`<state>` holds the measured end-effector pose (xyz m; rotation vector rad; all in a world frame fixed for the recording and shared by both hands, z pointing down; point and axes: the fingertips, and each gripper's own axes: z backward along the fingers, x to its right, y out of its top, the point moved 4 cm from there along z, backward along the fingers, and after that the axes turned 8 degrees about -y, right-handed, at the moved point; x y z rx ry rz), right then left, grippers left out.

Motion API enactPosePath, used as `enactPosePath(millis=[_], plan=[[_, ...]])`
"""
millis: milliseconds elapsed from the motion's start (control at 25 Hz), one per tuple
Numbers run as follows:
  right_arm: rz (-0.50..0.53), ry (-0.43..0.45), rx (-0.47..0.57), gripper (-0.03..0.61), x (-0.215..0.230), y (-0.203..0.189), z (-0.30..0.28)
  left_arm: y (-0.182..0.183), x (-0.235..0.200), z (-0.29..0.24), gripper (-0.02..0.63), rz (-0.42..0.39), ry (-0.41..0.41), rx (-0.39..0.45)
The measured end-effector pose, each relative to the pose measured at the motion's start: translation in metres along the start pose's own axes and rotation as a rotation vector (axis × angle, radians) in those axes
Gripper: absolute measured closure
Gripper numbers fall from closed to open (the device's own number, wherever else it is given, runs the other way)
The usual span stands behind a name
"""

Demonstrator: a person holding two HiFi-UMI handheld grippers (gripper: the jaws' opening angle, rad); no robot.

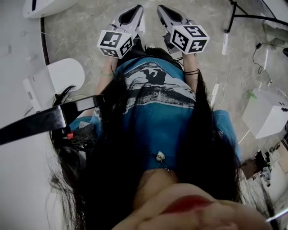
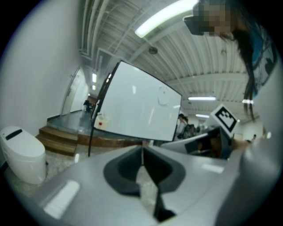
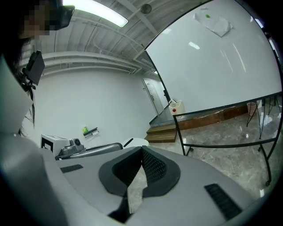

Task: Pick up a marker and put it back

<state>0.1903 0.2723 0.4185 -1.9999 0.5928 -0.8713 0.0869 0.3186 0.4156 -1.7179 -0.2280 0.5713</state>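
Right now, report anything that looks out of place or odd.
No marker shows in any view. The left gripper and right gripper are shut on nothing, side by side. Loose cables trail across the floor.

In the head view the person's hair (image 1: 112, 148) hid the floor (image 1: 90, 27) from 5 to 8 o'clock; a white object (image 1: 45, 5) at 11 o'clock and a white box (image 1: 265, 114) at 3 o'clock were cut by the edges; in the left gripper view, figures (image 2: 188, 127) at 3 o'clock were too small to make out; in the right gripper view the whiteboard (image 3: 216, 66) ran off at 2 o'clock.
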Motion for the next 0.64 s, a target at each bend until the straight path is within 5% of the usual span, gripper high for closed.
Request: enactPosePath(millis=[640], plan=[[0.004, 0.036, -0.002, 0.568, -0.001, 0.009, -0.010, 0.009, -0.007, -0.004, 0.611, -0.017, 0.022, -0.001]])
